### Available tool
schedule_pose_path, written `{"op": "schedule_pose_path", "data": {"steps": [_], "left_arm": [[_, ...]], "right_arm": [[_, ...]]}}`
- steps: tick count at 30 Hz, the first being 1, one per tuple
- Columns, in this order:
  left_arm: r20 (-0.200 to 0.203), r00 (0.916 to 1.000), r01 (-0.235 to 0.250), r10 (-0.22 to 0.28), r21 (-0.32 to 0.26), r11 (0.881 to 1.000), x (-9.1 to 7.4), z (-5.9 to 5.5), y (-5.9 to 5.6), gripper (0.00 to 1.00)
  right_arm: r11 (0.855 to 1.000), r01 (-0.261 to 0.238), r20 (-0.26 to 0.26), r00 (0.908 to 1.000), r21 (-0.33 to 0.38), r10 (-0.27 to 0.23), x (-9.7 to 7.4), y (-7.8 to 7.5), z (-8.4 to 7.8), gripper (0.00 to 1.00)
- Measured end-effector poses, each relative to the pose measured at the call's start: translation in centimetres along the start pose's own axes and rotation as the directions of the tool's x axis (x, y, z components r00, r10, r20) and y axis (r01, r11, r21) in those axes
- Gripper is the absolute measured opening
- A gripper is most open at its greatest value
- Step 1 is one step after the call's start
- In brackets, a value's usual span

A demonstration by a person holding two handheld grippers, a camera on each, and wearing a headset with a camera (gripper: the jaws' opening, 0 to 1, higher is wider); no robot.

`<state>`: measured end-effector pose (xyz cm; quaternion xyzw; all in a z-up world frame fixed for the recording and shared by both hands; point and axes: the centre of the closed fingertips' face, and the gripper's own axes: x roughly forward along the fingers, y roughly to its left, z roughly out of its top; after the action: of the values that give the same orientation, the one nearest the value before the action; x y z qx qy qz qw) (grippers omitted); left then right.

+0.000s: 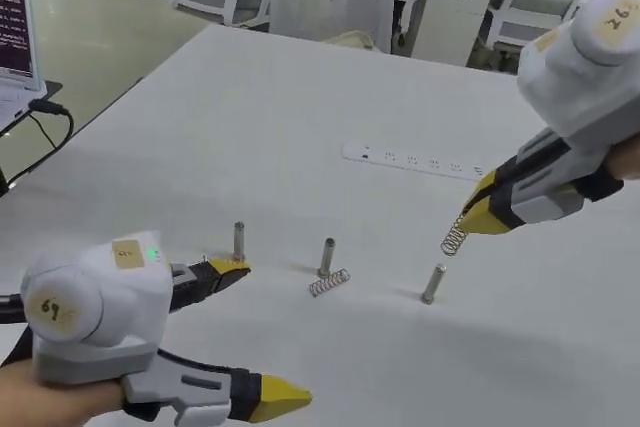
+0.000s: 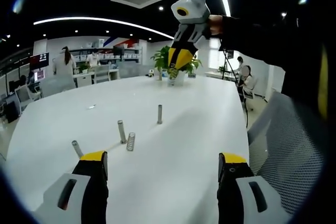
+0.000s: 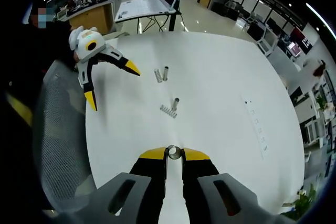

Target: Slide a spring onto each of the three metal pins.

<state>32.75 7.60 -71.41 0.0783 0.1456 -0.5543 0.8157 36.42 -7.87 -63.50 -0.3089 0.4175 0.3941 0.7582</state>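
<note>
The white-bodied left gripper (image 1: 255, 337) with yellow-tipped jaws hangs low at the near edge of the broad white table (image 1: 300, 117). Its jaws are spread wide apart with nothing between them. The right gripper (image 1: 478, 217) is up over the right part of the table, its jaws pinched together on a small coiled steel spring (image 1: 454, 236). The spring pokes out below the tips at a slant. In the right gripper view it shows end-on as a ring clamped between the 2 yellow tips.

3 short silver metal pins stand upright in a row across the table. The left pin (image 1: 239, 241) is just beyond the left gripper's upper jaw, then come the middle pin (image 1: 327, 257) and the right pin (image 1: 433, 283). In the head view none of the 3 carries a spring. The held spring hangs above and slightly to the right of the right pin, clear of it.

A loose spring (image 1: 329, 283) lies on its side just beside the foot of the middle pin. The right gripper view shows a 3rd spring (image 3: 158, 75) close beside the pin nearest the left gripper. I cannot tell whether it stands or lies.

A long white power strip (image 1: 415, 160) lies flat further back on the table, well apart from the pins.
</note>
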Motion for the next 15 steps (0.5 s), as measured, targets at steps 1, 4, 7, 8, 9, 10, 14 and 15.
{"op": "schedule_pose_path", "data": {"steps": [1,4,7,8,9,10,14,15], "left_arm": [[-0.004,1.0000,-0.007,0.007,0.002,1.000,-0.1,-0.2,0.1,0.84],[-0.008,0.9998,-0.018,0.018,-0.001,1.000,-0.6,-0.5,0.3,0.84],[-0.010,0.9995,-0.029,0.029,-0.004,1.000,-0.9,-0.8,0.4,0.84],[-0.010,0.9994,-0.034,0.034,-0.006,0.999,-1.0,-0.8,0.5,0.84],[-0.009,0.9993,-0.037,0.037,-0.008,0.999,-1.1,-0.8,0.5,0.84],[-0.009,0.9991,-0.041,0.041,-0.010,0.999,-1.1,-0.9,0.5,0.84],[-0.010,0.9988,-0.048,0.048,-0.013,0.999,-1.3,-1.1,0.6,0.84],[-0.013,0.9987,-0.050,0.050,-0.013,0.999,-1.4,-1.2,0.6,0.84]], "right_arm": [[1.000,0.000,-0.004,1.0000,0.002,0.000,0.2,-0.2,-0.1,0.08],[1.000,0.005,-0.022,0.9998,0.009,-0.005,0.6,-0.7,-0.7,0.08],[1.000,0.016,-0.038,0.9992,0.007,-0.016,1.2,-1.4,-1.1,0.08],[1.000,0.012,-0.034,0.9993,0.017,-0.011,1.3,-1.5,-1.0,0.08],[1.000,0.012,-0.033,0.9994,0.018,-0.012,1.5,-1.6,-1.0,0.08],[1.000,0.014,-0.034,0.9993,0.022,-0.013,1.7,-1.9,-1.1,0.08],[0.999,0.012,-0.033,0.9994,0.034,-0.011,2.3,-2.4,-1.2,0.08],[0.999,0.014,-0.035,0.9993,0.037,-0.013,2.5,-2.7,-1.3,0.08]]}}
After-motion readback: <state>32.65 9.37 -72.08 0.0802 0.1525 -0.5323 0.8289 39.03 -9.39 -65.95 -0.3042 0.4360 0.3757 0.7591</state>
